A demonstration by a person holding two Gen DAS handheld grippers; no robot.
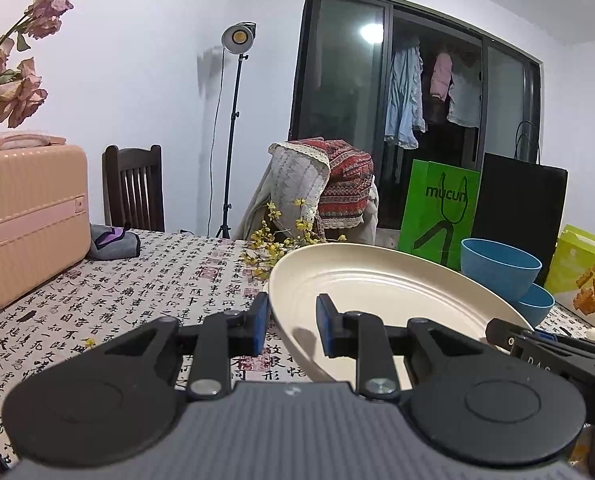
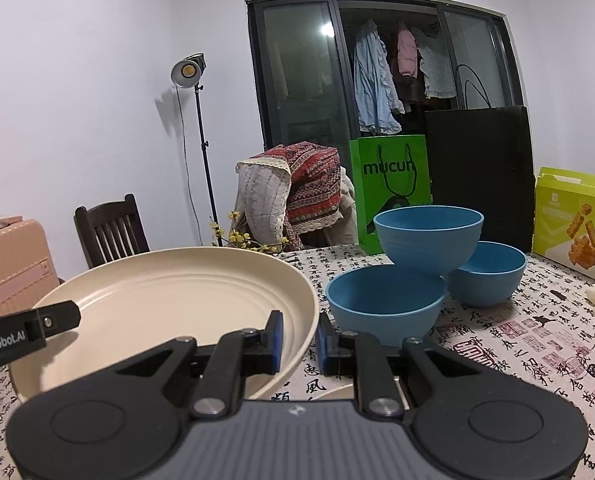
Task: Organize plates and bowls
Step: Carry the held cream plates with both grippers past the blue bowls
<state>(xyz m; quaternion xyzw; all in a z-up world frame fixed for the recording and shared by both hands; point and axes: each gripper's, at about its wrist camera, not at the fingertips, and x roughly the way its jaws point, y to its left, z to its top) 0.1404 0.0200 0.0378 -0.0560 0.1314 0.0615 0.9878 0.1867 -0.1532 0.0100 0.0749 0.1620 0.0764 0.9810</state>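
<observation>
The cream plate point(image 2: 169, 300) hangs tilted above the counter point(image 2: 517, 340) between the two claws — the left claw point(image 1: 289, 326) straddles its left rim and the right claw point(image 2: 299, 338) its right rim, both narrowed onto the edge, so it appears held from opposite sides. Just to its right stand three blue bowls point(image 2: 427, 236), one perched on two. The counter wears a calligraphy-print cloth point(image 1: 145, 280); behind stand a green bag point(image 2: 391, 184) and a studio lamp point(image 2: 187, 72).
</observation>
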